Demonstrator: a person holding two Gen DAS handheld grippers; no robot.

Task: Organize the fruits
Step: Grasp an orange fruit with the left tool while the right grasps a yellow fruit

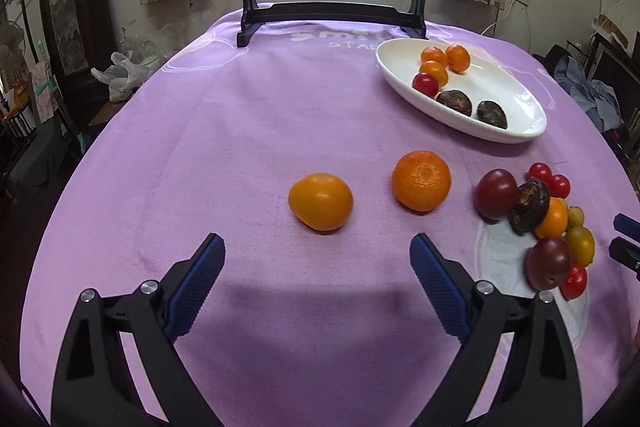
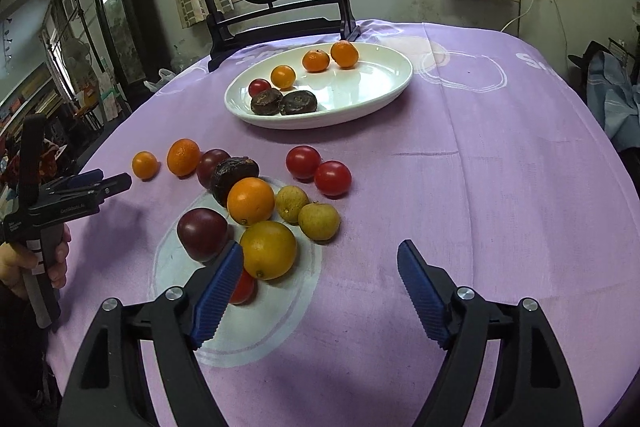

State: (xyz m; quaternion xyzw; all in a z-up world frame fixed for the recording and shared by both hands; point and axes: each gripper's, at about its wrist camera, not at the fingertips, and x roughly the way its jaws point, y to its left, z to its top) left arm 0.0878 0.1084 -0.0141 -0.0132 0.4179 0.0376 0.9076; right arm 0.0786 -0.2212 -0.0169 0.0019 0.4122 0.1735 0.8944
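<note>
My left gripper [image 1: 316,239] stands open low over the purple cloth, nothing between its fingers. A smooth orange-yellow fruit [image 1: 320,201] lies just beyond its tips, with a mandarin [image 1: 421,180] to the right. My right gripper [image 2: 320,249] is also open and empty. Its left finger [image 2: 224,279] hangs over a red tomato [image 2: 244,289], next to a yellow-orange fruit [image 2: 268,249] at the near edge of the fruit pile [image 2: 250,200]. The white oval plate [image 2: 360,87] further back holds three orange fruits, a red tomato and two dark brown fruits.
A round painted screen on a black stand [image 1: 332,15] stands at the table's far edge behind the plate. A hand [image 2: 60,255] holds the left gripper [image 2: 114,179] at the table's left side. Cluttered furniture surrounds the round table.
</note>
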